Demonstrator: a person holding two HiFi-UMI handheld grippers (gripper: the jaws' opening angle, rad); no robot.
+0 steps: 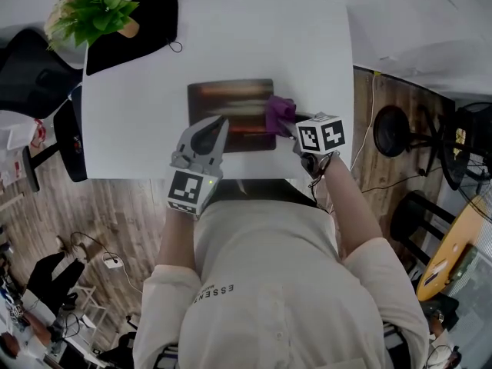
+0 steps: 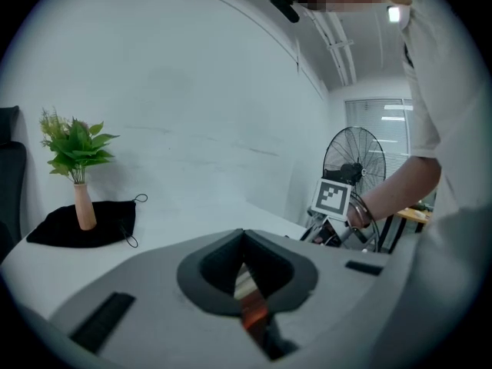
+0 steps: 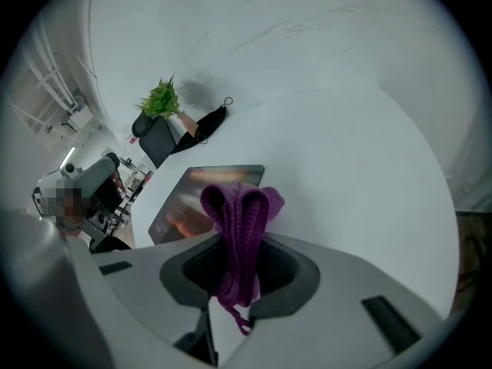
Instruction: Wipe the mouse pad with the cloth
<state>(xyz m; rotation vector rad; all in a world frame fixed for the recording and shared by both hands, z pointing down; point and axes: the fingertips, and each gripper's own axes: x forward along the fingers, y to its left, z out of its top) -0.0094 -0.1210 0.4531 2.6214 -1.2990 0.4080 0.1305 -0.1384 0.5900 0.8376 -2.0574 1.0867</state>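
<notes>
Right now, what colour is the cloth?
Purple, a knitted weave; the cloth shows best in the right gripper view.

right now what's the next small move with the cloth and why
Probably sweep the right tool leftward, dragging the purple cloth across the mouse pad: the cloth is clamped in it at the pad's right edge, and most of the pad lies to its left.

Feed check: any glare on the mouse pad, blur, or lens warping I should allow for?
Head view: even light, sharp; the mouse pad shows reddish streaks, print or glare, cannot tell. Left gripper view: heavy fisheye, black corners, the left gripper soft so near the lens. Right gripper view: same warping, table edge bowed; the cloth is sharp.
</notes>
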